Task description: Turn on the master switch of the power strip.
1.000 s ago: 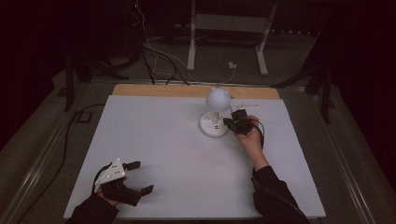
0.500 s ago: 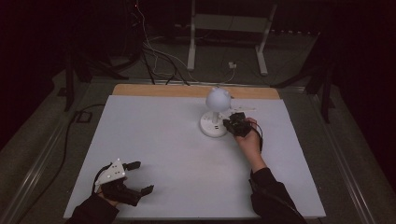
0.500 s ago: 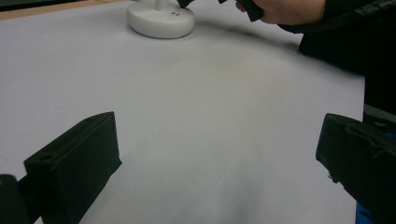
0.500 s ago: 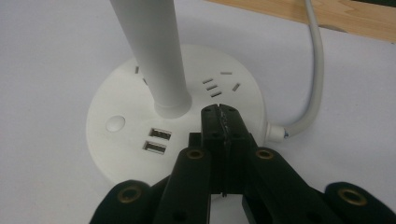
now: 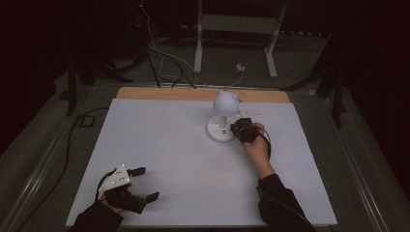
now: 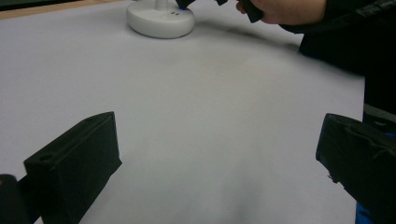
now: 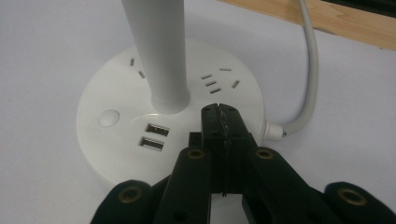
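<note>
Lamp (image 5: pixel 223 118) stands far-centre on the desk (image 5: pixel 159 145), stem upright, round base w/ USB ports (image 7: pixel 154 136) and a button (image 7: pixel 109 117). R gripper (image 7: pixel 219 114) is right at it: jaws pressed together, holding nothing, tips over the base top just beside the stem; button lies off to the tips' left. R hand (image 5: pixel 257 147) reaches fwd, arm extended. L gripper (image 5: pixel 126 186) rests near the desk's front-left corner, jaws wide apart, empty, well apart from the lamp.

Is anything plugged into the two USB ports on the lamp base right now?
No. In the right gripper view both USB ports on the lamp base show open, empty slots.
</note>
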`<state>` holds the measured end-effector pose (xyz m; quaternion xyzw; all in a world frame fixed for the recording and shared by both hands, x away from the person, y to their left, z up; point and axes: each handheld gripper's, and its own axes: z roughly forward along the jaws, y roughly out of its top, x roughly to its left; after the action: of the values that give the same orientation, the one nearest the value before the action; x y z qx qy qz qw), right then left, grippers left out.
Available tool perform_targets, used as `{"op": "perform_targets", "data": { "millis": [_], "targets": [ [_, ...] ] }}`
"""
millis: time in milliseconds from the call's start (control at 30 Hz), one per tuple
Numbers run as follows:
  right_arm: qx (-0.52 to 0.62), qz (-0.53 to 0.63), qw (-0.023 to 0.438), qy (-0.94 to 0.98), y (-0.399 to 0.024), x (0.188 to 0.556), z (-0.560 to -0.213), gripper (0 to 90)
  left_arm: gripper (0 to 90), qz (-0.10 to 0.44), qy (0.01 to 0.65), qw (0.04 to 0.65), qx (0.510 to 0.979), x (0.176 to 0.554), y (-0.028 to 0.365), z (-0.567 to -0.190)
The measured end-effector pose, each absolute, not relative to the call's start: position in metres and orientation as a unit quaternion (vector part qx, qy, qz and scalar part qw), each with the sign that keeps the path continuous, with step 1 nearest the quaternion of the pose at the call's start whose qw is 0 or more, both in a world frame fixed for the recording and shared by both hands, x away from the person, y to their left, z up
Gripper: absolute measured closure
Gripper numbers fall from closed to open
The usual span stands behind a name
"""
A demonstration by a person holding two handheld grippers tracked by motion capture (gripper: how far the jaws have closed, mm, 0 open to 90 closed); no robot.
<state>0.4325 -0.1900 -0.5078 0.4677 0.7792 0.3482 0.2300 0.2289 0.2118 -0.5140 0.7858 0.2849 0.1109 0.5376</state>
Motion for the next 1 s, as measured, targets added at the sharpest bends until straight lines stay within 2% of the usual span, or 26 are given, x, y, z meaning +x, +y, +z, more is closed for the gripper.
{"op": "perform_targets", "data": {
  "millis": [300,567,1000],
  "targets": [
    [0.454,0.342,0.253,0.783,-0.187,0.430,-0.509,90.0,0.1,0.112,0.286,0.538,0.785,0.229,0.212,-0.514],
    [0.455,0.332,0.255,0.786,-0.185,0.430,-0.507,90.0,0.1,0.112,0.287,0.536,0.786,0.229,0.212,-0.514],
    [0.462,0.398,0.226,0.760,-0.199,0.424,-0.486,90.0,0.1,0.111,0.289,0.537,0.785,0.230,0.212,-0.514]
  ]
}}
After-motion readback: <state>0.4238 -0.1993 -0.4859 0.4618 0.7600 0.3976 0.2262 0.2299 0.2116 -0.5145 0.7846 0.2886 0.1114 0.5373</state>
